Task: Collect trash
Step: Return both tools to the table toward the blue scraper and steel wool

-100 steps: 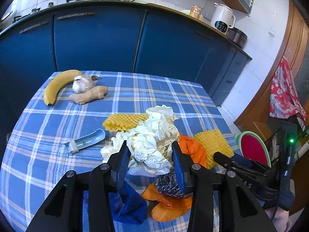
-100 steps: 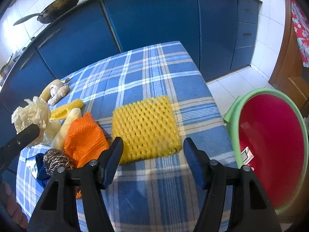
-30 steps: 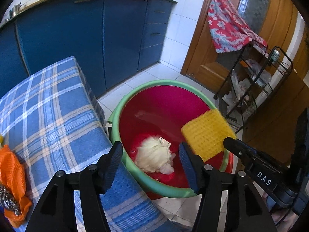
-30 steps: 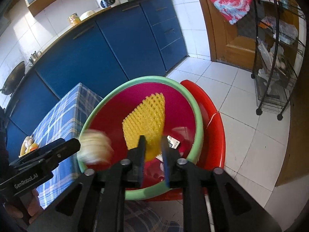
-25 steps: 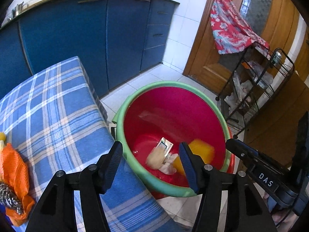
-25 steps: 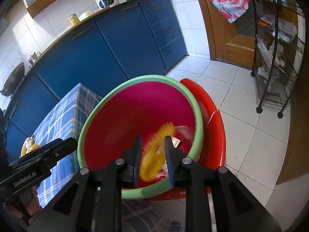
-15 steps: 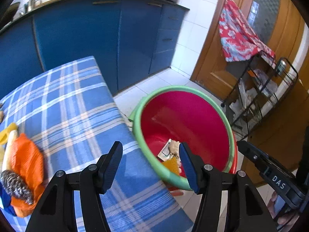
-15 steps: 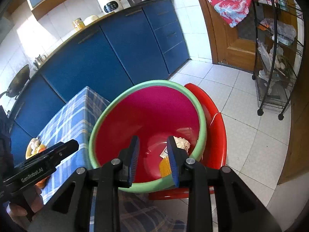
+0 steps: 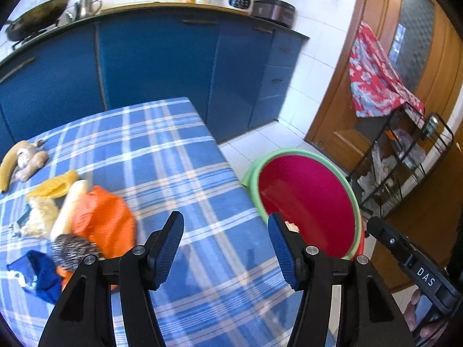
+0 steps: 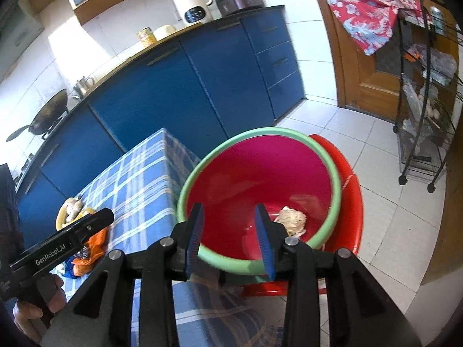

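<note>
Working from the left of the table (image 9: 162,150) in my left-wrist view, I see the banana (image 9: 7,164) with a knob of ginger (image 9: 30,163) at the far left edge, then a yellow foam net (image 9: 53,186), a pale crumpled wrapper (image 9: 40,218), a cream roll (image 9: 69,206), the orange mesh bag (image 9: 102,221) with a steel scourer (image 9: 73,251) touching its near edge, and a blue cloth (image 9: 37,274) nearest me. My left gripper (image 9: 225,245) hangs over bare tablecloth with its jaws about half open and nothing between them. The remaining trash lies to the left of those fingers and slightly nearer the far side, and the orange mesh bag is the closest piece, its long axis running roughly near-to-far, so I judge the next pick wants a swing left. Right of the table, on the floor, stands the red tub (image 9: 306,202) with its green rim, and crumpled paper (image 10: 292,218) already sits at the bottom. My right gripper (image 10: 230,237) is over that tub, its jaws have just been opening, they stand a modest way apart, and they hold nothing. In the right-wrist view the table is off to the left, well apart from these fingers, so I judge the left hand is the nearer one for the next piece, while the right must travel back across the tub rim first.
</note>
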Motion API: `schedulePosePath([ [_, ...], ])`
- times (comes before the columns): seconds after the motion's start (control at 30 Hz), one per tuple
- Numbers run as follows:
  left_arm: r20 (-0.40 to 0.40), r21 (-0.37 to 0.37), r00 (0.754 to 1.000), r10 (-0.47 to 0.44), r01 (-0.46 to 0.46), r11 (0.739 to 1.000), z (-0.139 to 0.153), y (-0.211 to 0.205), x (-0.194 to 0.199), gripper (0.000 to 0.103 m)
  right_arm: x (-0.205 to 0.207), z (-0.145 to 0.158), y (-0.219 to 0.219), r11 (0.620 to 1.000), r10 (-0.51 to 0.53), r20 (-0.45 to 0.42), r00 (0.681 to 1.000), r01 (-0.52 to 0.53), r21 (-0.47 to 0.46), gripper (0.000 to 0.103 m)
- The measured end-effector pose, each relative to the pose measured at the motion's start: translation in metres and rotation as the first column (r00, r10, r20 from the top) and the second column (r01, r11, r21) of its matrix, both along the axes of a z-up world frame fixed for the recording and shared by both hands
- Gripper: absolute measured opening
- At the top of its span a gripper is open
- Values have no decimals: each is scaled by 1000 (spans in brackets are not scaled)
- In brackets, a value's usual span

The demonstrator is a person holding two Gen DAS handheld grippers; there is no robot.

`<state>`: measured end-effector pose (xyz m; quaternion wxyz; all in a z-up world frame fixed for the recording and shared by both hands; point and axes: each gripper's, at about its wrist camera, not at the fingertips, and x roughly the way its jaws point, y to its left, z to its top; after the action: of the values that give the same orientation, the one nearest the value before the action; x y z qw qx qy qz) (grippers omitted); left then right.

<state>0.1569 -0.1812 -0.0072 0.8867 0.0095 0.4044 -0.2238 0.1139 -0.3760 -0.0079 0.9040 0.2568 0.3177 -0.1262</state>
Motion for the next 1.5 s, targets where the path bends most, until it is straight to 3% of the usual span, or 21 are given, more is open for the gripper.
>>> schedulePosePath([
  [0.37,41,-2,992,116,-116,993,15,67,0,62,22,15,50,994,113,20,993,-113,-13,40],
  [0.87,54,16,959,277,-278,960,16,167,16,62,62,24,123,967,252,0,968,-252,-39,41],
  [1.3,11,86,929,370,-370,925,-17,246,59,62,101,18,184,932,352,-57,934,-355,-67,41],
  [1.5,-8,127,942,335,-332,935,-35,256,79,62,112,12,200,926,365,-85,927,-371,-73,41],
])
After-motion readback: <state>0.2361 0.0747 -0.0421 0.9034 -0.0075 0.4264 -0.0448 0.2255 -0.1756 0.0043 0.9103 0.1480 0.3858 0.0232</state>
